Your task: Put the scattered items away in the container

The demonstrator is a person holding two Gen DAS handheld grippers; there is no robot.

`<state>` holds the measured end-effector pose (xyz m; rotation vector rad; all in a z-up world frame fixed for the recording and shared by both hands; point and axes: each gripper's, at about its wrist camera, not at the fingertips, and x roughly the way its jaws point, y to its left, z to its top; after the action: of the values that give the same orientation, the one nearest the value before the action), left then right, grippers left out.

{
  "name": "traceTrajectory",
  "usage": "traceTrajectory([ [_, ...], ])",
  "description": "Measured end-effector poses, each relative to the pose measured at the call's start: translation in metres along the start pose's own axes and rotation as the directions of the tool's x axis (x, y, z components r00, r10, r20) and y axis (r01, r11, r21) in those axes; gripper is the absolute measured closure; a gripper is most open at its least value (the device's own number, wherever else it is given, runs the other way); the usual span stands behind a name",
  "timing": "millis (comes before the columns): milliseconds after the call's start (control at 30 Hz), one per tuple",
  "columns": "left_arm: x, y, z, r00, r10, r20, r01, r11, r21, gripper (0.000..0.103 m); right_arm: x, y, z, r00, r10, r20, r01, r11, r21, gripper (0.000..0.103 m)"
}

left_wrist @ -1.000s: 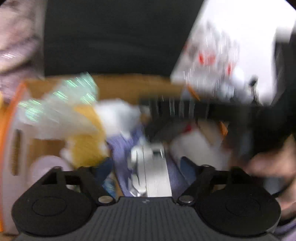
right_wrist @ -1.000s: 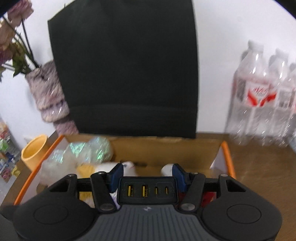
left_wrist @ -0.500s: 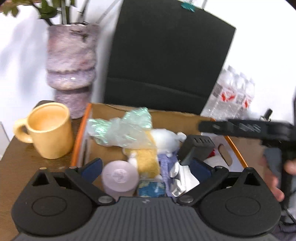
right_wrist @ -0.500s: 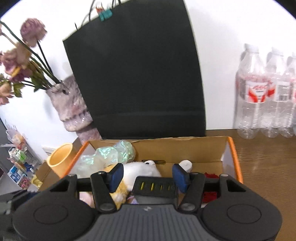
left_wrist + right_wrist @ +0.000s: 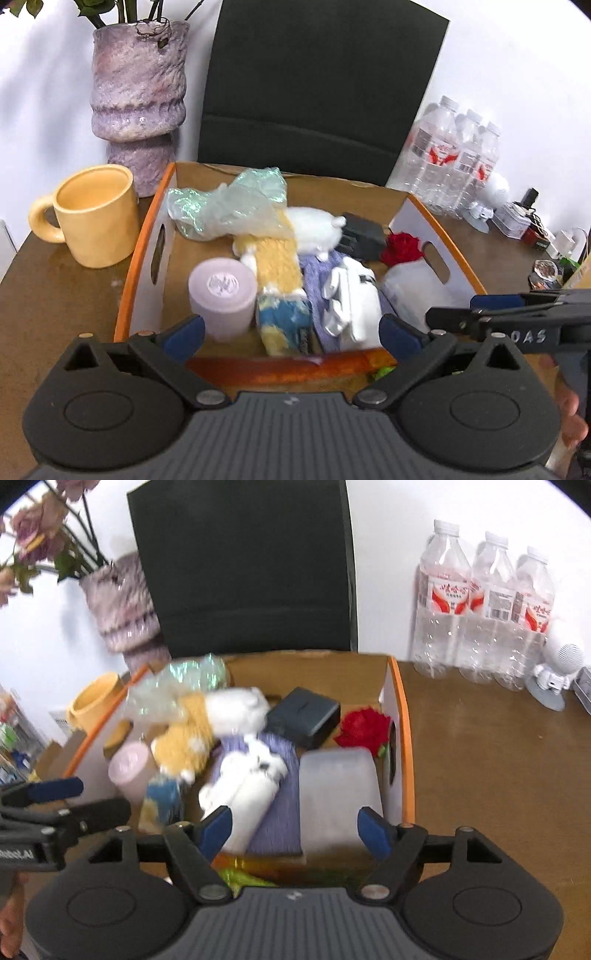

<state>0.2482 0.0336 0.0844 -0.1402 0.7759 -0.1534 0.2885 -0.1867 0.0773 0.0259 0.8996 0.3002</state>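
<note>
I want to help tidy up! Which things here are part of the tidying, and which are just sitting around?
Tidying:
cardboard box
black charger
red flower
plush toy
purple roll

Sitting around:
yellow mug
vase
water bottles
black bag

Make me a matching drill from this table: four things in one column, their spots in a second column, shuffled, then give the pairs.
Things:
1. yellow mug
2. black charger
3. water bottles
4. red flower

Spots:
A. inside the cardboard box, by the wall with the handle hole, beside the black charger
B. on the table outside the box, by the purple vase
C. standing on the table by the white wall, outside the box
D. inside the box, between the white plush toy and the red flower

Pairs: 1-B, 2-D, 3-C, 4-A
</note>
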Motion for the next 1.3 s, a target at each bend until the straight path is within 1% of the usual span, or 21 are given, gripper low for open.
traceTrajectory([
  [133,-0.019,-0.008,-0.008,1.000,0.019,0.008,-0.019,1.000,0.022,0.000,-0.016,0.003,-0.014,0.999,-0.017,0.032,0.017,1.000,-0.004,0.023],
  [167,-0.023,-0.009,-0.009,1.000,0.021,0.009,-0.021,1.000,0.023,0.000,-0.021,0.003,-0.016,0.999,-0.018,0.029,0.018,1.000,0.004,0.018],
  [267,-0.035,-0.014,-0.013,1.000,0.029,0.011,-0.029,0.999,0.023,0.000,-0.033,0.003,-0.021,1.000,0.019,0.013,-0.020,0.999,0.041,0.017],
  [333,-0.041,-0.017,-0.015,0.999,0.033,0.017,-0.034,0.999,0.026,0.000,-0.042,0.004,-0.025,1.000,0.020,0.015,-0.021,0.999,0.050,0.017],
  [400,-0.043,-0.021,-0.021,0.999,0.045,0.005,-0.045,0.998,0.036,0.000,-0.049,0.005,-0.029,1.000,0.015,0.019,-0.017,0.998,0.065,0.013],
  [433,-0.043,-0.022,-0.023,0.999,0.051,-0.002,-0.051,0.998,0.041,0.000,-0.051,0.005,-0.031,1.000,0.011,0.014,-0.012,0.997,0.075,0.012],
  [533,-0.047,-0.022,-0.032,0.998,0.064,-0.008,-0.064,0.997,0.033,0.000,-0.053,0.005,-0.038,1.000,-0.013,-0.017,0.015,0.995,0.098,0.012],
  [633,-0.053,-0.022,-0.035,0.998,0.069,-0.010,-0.069,0.997,0.024,0.000,-0.059,0.009,-0.044,0.999,-0.045,-0.028,0.047,0.995,0.090,0.012],
  [733,-0.060,-0.024,-0.038,0.996,0.087,-0.010,-0.086,0.996,0.031,0.000,-0.068,0.011,-0.049,0.998,-0.053,-0.018,0.055,0.995,0.089,0.012],
  [967,-0.077,-0.034,-0.047,0.996,0.087,0.011,-0.088,0.995,0.043,0.000,-0.085,0.019,-0.063,0.999,-0.052,0.008,0.051,0.996,0.076,0.012],
  [1100,-0.080,-0.039,-0.059,0.997,0.082,0.008,-0.083,0.995,0.057,0.000,-0.093,0.025,-0.078,0.999,-0.048,0.021,0.046,0.997,0.068,0.012],
  [1200,-0.084,-0.040,-0.069,0.995,0.100,0.010,-0.100,0.993,0.060,0.000,-0.100,0.028,-0.090,0.997,-0.064,0.042,0.061,0.996,0.065,0.012],
  [1300,-0.093,-0.040,-0.084,0.992,0.117,0.042,-0.119,0.991,0.055,0.000,-0.108,0.033,-0.104,0.995,-0.068,0.070,0.064,0.996,0.059,0.012],
])
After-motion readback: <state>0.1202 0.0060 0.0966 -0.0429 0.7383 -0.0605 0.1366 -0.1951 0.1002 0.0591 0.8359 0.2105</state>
